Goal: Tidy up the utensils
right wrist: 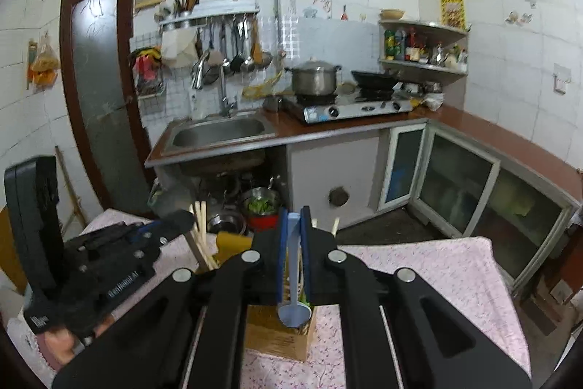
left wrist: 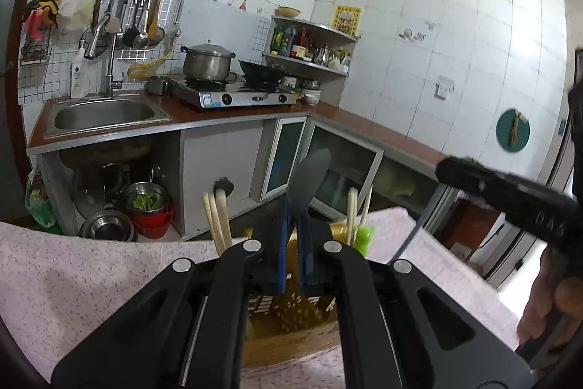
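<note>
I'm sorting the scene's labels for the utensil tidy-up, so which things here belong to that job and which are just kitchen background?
Job:
- left gripper, shut on black spoon
- right gripper, shut on blue spoon
- wooden utensil box
- chopsticks

Background:
- sink
- steel pot
- wok
- gas stove

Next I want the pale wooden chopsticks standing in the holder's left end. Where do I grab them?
Probably the bare upper shafts of the pale wooden chopsticks, coming down from above: they stand nearly upright, clear above the wooden holder, with their lower ends hidden inside.
</note>
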`<state>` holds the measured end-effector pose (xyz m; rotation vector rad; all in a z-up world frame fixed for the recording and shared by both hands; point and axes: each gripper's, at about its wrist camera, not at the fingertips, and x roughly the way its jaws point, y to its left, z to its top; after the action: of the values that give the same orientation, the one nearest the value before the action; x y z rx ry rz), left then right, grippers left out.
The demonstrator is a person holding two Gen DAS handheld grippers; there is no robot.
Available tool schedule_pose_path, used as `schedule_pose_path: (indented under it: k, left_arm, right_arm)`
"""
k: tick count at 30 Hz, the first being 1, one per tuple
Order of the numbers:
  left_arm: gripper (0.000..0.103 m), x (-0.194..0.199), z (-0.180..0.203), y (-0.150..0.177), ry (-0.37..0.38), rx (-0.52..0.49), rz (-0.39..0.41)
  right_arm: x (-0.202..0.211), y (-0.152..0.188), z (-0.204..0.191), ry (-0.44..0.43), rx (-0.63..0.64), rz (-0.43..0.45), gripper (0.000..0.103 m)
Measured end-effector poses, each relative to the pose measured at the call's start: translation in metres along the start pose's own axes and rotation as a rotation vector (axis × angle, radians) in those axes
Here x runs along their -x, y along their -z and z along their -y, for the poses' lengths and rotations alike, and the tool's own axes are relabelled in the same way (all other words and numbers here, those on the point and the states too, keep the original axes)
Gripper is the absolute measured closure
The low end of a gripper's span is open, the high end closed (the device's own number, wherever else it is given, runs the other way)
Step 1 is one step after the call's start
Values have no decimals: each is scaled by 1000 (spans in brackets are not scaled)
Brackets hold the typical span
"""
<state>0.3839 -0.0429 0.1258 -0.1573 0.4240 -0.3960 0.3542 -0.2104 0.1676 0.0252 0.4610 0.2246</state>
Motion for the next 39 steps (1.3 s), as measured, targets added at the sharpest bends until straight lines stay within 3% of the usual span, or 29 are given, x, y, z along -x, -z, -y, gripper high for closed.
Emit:
schedule_pose_path:
  k: [13, 18, 19, 20, 21, 22, 26, 29, 31, 39]
  left_arm:
    - [99, -27, -27, 61, -8, 26, -96]
    - [98, -20, -31, 63, -18, 42, -105]
    - [94, -17, -33, 61, -16, 46, -107]
    - [82, -12, -34, 59, -12, 55, -108]
    - [75, -5, -33, 58, -13, 61, -105]
    - [60, 1, -30, 57, -16, 61, -98]
    - [25, 41, -24, 53, -75, 14, -43]
    - [11, 70, -24, 58, -110, 12, -18]
    - [5, 92, -23, 65, -154, -3, 20]
    - [5, 158, -4, 107, -245, -33, 85]
  right_arm:
    - [-57, 63, -1, -19, 12, -84, 96]
    - [-61, 75, 6, -41, -11, -77, 95]
    - [-59, 75, 9, -38, -24, -76, 93]
    - [-57, 74, 9, -35, -33, -75, 88]
    - [-52, 74, 13, -35, -50, -69, 61]
    - [-47, 73, 14, -34, -63, -54, 35]
    - [-17, 77, 18, 8, -75, 0, 34]
    - [5, 90, 19, 49, -82, 19, 27]
    - [20, 101, 15, 81, -73, 41, 18]
    - [83, 151, -13, 133, -65, 108, 5]
